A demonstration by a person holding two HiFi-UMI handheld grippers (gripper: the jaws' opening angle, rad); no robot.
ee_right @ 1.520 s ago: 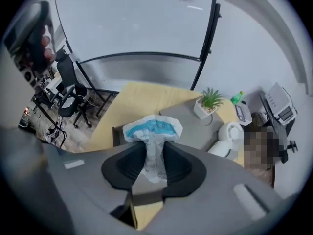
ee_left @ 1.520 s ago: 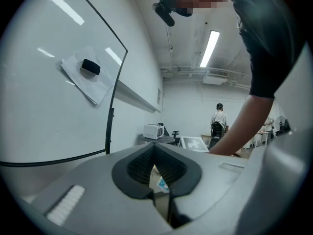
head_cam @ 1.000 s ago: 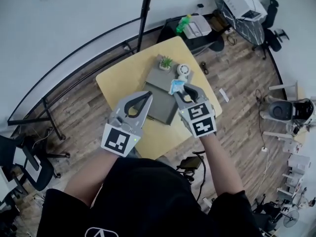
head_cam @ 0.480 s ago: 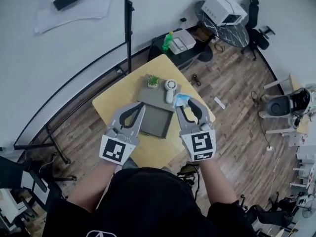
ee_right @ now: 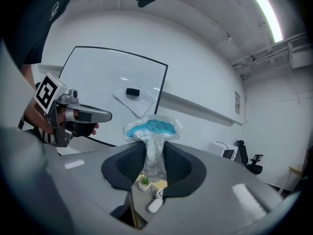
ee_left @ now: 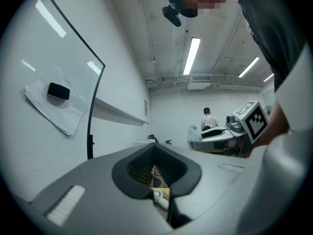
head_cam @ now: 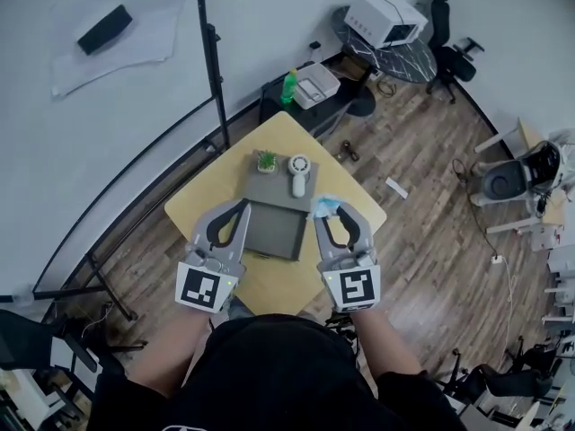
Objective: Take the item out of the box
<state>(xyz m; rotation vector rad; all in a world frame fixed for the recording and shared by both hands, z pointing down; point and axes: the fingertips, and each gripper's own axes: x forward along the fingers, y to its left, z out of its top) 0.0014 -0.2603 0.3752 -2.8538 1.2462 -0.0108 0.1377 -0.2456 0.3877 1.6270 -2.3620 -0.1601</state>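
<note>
My right gripper (head_cam: 325,212) is shut on a small white and blue packet (head_cam: 323,206), held high above the right side of the yellow table (head_cam: 202,200). In the right gripper view the packet (ee_right: 151,131) stands upright between the jaws, its crumpled top fanned out above them. The grey box (head_cam: 274,230) lies open on the table, far below and between both grippers. My left gripper (head_cam: 239,208) hangs above the box's left side, shut with nothing in it. Its jaws meet in the left gripper view (ee_left: 156,176).
A small potted plant (head_cam: 266,161) and a white hand fan (head_cam: 298,174) sit on the grey panel behind the box. A black pole (head_cam: 211,52) rises behind the table. A dark side table with a green bottle (head_cam: 288,86) stands beyond, with office chairs at the right.
Both grippers have risen and drawn back toward the person, and the table looks smaller and farther below. The packet stays in the right gripper.
</note>
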